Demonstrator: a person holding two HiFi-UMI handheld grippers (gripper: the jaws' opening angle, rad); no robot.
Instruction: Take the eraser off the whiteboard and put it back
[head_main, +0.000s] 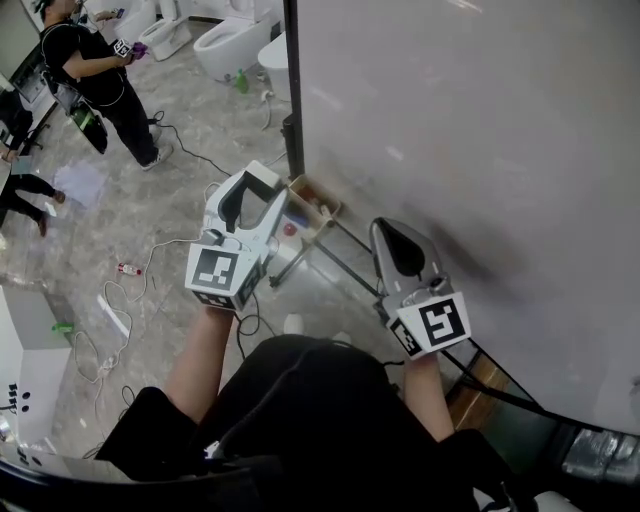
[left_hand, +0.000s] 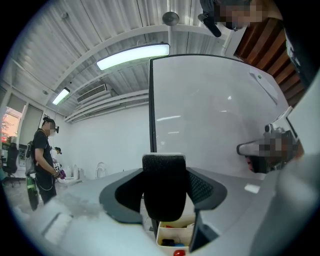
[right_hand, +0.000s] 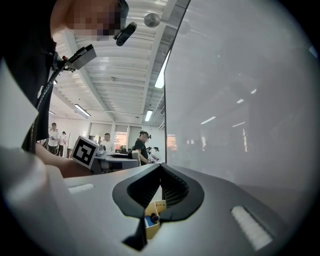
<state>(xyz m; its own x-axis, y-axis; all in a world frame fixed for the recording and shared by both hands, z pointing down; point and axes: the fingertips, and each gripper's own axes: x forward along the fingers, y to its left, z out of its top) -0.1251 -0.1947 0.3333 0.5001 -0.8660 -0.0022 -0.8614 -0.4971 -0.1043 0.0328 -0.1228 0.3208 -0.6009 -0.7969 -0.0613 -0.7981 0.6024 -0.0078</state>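
The eraser (left_hand: 164, 187), a black felt block with a white top, stands upright between the jaws of my left gripper (left_hand: 165, 192), which is shut on it. In the head view the left gripper (head_main: 256, 186) hangs just left of the whiteboard's (head_main: 450, 120) dark edge post, off the board's surface. My right gripper (head_main: 383, 228) points along the front of the whiteboard (right_hand: 240, 100), lower right of the left one. Its jaws meet at the tip with nothing between them (right_hand: 161, 166). A small wooden tray (head_main: 316, 207) with markers sits under the board's lower left corner.
The whiteboard (left_hand: 210, 115) fills the right side. A person in black (head_main: 100, 70) stands at the far left, toilets (head_main: 225, 40) behind. Cables (head_main: 130, 290) and a small red item (head_main: 128, 268) lie on the marble floor. The tray (left_hand: 175, 239) shows below the eraser.
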